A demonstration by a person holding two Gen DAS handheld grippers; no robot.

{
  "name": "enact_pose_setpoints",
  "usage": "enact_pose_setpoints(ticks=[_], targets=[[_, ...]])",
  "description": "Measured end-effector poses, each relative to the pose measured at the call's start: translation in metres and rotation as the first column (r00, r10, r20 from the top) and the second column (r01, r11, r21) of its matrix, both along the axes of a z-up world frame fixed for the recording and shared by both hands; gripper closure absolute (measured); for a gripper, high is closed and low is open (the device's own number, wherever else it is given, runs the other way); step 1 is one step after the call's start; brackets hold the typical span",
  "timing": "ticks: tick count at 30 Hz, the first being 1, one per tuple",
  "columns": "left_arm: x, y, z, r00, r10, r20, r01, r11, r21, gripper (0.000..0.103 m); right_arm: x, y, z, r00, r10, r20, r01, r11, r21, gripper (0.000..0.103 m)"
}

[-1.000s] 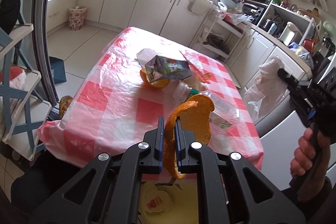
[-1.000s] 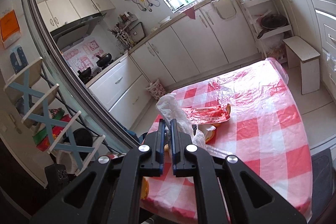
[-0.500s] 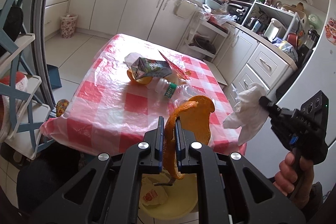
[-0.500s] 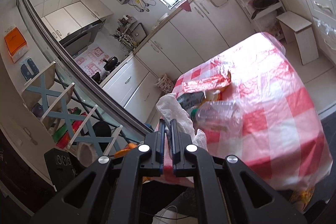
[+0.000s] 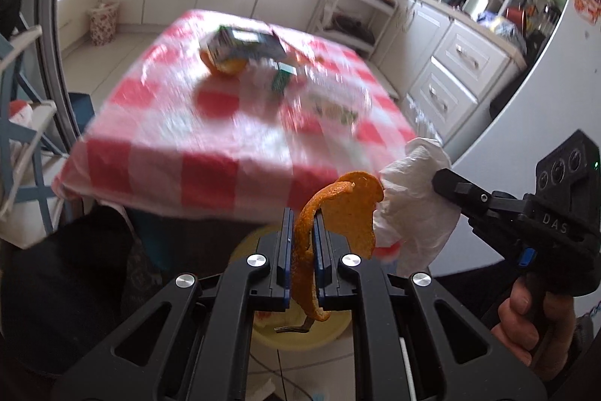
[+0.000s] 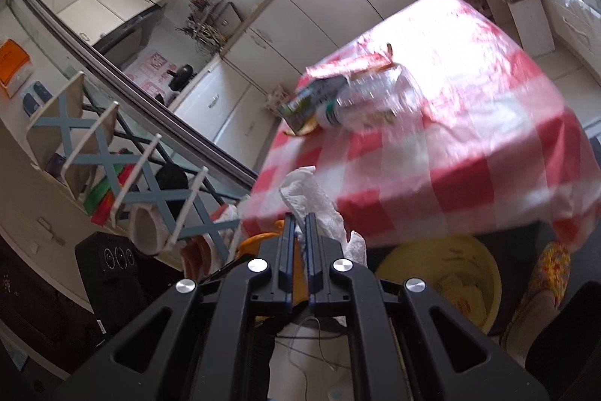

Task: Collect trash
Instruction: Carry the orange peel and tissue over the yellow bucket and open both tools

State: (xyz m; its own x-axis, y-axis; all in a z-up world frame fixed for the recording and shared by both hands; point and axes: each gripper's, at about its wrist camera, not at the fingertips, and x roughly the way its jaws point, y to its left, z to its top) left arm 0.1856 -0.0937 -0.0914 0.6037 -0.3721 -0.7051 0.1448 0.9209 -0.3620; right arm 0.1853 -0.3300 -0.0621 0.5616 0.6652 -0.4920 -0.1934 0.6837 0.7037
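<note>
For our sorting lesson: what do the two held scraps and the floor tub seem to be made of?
Peel: orange rind, matt and pitted, curling.
Tissue: soft white paper, crumpled, embossed.
Tub: probably plastic, smooth, evenly yellow.

Left gripper (image 5: pixel 300 232): I have jaws clamped tight, pitched downward. Right gripper (image 6: pixel 299 235): jaws also clamped, tilted down less steeply. In left wrist view my right hand (image 5: pixel 526 326) wraps pistol grip at lower right, right gripper's tips just beside left's.
</note>
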Motion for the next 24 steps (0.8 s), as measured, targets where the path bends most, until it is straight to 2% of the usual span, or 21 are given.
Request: enact_pose_setpoints(ticks=[4,7,9,11,12,14,20,24], targets=[[0.004,-0.017,-0.025,0.997,-0.031,-0.067,0.034,0.999,0.032,0.094,0.001,0.001,-0.02,0.995,-0.015,-0.096,0.01,0.999,-0.049,0.095],[0.009,-0.029,-0.048,0.987,-0.057,-0.15,0.064,0.997,0.039,0.092,0.006,-0.001,-0.043,0.981,-0.033,-0.192,0.019,0.997,-0.076,0.091],[0.009,-0.033,-0.056,0.981,-0.072,-0.18,0.08,0.996,0.039,0.09,0.008,-0.004,-0.054,0.971,-0.048,-0.236,0.03,0.996,-0.078,0.088],[0.006,-0.033,-0.055,0.983,-0.074,-0.17,0.083,0.996,0.043,0.087,0.007,-0.005,-0.056,0.968,-0.054,-0.246,0.032,0.995,-0.091,0.085],[0.006,-0.033,-0.053,0.983,-0.075,-0.165,0.083,0.996,0.039,0.087,0.007,-0.006,-0.056,0.968,-0.058,-0.243,0.035,0.995,-0.096,0.077],[0.005,-0.03,-0.05,0.986,-0.067,-0.152,0.073,0.997,0.034,0.082,0.005,-0.005,-0.054,0.97,-0.064,-0.235,0.039,0.993,-0.109,0.07],[0.001,-0.017,-0.046,0.99,-0.021,-0.141,0.028,0.999,0.043,0.074,0.004,-0.004,-0.054,0.974,-0.081,-0.211,0.05,0.988,-0.147,0.068],[-0.004,-0.009,-0.036,0.996,0.031,-0.086,-0.025,0.997,0.077,0.068,0.004,-0.001,-0.048,0.979,-0.098,-0.178,0.065,0.981,-0.183,0.064]])
